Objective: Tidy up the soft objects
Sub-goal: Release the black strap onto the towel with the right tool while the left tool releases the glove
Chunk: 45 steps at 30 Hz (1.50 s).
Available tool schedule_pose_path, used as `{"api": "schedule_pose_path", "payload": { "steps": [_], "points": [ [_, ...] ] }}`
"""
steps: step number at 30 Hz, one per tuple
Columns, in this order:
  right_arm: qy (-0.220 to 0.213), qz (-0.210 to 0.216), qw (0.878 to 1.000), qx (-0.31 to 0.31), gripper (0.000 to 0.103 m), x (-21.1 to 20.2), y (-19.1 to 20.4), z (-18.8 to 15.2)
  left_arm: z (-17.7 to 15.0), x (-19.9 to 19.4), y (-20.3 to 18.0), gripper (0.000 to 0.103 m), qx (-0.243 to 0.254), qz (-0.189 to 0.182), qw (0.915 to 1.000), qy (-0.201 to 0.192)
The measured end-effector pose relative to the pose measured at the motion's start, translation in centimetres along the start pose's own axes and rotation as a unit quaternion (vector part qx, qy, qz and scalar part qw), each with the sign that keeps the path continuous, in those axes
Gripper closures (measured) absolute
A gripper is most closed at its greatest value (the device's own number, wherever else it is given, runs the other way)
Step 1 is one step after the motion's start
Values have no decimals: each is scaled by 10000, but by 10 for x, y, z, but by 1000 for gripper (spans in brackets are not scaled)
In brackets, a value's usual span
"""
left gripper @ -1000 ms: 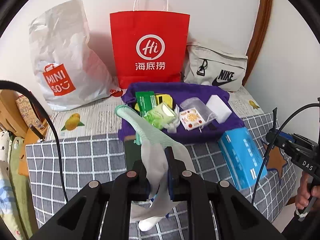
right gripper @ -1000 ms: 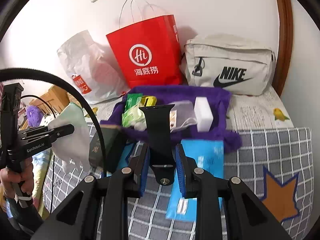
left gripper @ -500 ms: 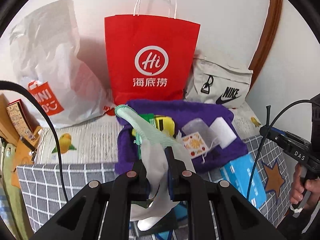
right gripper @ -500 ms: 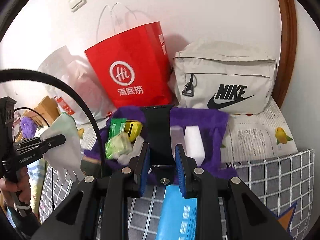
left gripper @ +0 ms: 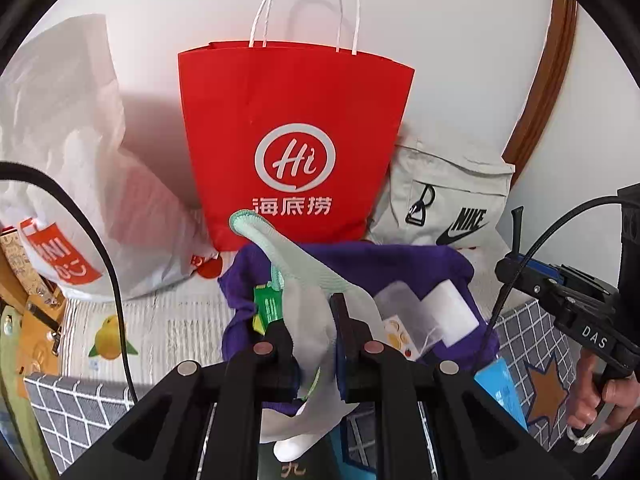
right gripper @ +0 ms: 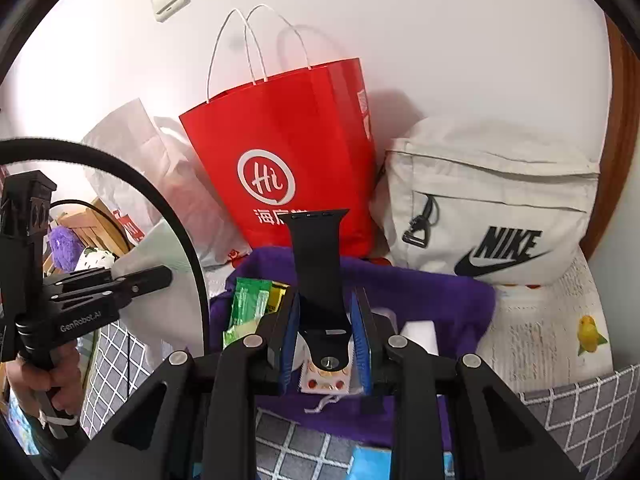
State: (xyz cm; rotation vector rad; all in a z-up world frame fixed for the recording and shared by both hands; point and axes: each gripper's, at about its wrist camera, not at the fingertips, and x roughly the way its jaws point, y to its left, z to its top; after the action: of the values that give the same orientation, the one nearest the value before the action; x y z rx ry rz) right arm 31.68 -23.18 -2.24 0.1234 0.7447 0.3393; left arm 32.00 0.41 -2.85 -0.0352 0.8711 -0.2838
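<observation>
My left gripper (left gripper: 310, 322) is shut on a pale green and white glove (left gripper: 308, 280), held up in front of the red paper bag (left gripper: 296, 136). The glove also shows in the right wrist view (right gripper: 168, 280). My right gripper (right gripper: 326, 312) is shut on a black watch strap (right gripper: 318, 256) that stands upright between the jaws, over the purple cloth (right gripper: 432, 292). The red bag (right gripper: 288, 160) stands open against the wall. On the purple cloth (left gripper: 400, 260) lie a green packet (left gripper: 268, 304), a white block (left gripper: 452, 312) and small sachets.
A white MINISO plastic bag (left gripper: 60, 160) stands left of the red bag, a beige Nike bag (right gripper: 492, 208) right of it. A blue packet (left gripper: 500, 384) lies on the grey checked cover (left gripper: 72, 408). A wooden frame (left gripper: 540, 80) runs up the right wall.
Both grippers have moved forward and up toward the red bag, which now looms larger. The glove and the strap stay held. The blue packet has slid low in both views.
</observation>
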Motion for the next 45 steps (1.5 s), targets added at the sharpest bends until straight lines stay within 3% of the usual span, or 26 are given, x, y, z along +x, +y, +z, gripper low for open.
{"api": "schedule_pose_path", "payload": {
  "steps": [18,20,21,22,24,28,33,38,41,42,45],
  "points": [
    [1191,-154,9920,385,74,90,-44,-26,1,89,-4,88,-235,-419,9978,464],
    [1233,-148,9913,445,57,93,-48,-27,2,94,-2,72,-362,-501,9969,489],
    [1208,-168,9915,444,46,93,-49,-27,3,95,-1,55,-430,-514,9965,502],
    [1144,-202,9923,429,41,91,-49,-26,3,95,0,36,-480,-530,9963,470],
    [1058,-172,9933,432,41,85,-47,-25,4,88,2,30,-546,-529,9968,255],
    [907,-123,9950,398,41,69,-40,-23,7,67,4,30,-495,-299,9983,-35],
    [710,-118,9968,337,41,46,-27,-18,8,40,2,30,-339,-199,9992,-86],
    [492,-191,9983,247,40,12,-6,-22,1,4,-12,27,-3,237,9995,-188],
    [304,-175,9993,146,32,-14,8,-32,-10,-20,-22,23,141,365,9988,-292],
    [221,-191,9995,84,27,-25,15,-38,-14,-28,-26,17,205,373,9987,-296],
    [54,-477,9988,-136,20,-48,31,-53,-31,-51,-38,11,371,428,9978,-341]
  ]
}}
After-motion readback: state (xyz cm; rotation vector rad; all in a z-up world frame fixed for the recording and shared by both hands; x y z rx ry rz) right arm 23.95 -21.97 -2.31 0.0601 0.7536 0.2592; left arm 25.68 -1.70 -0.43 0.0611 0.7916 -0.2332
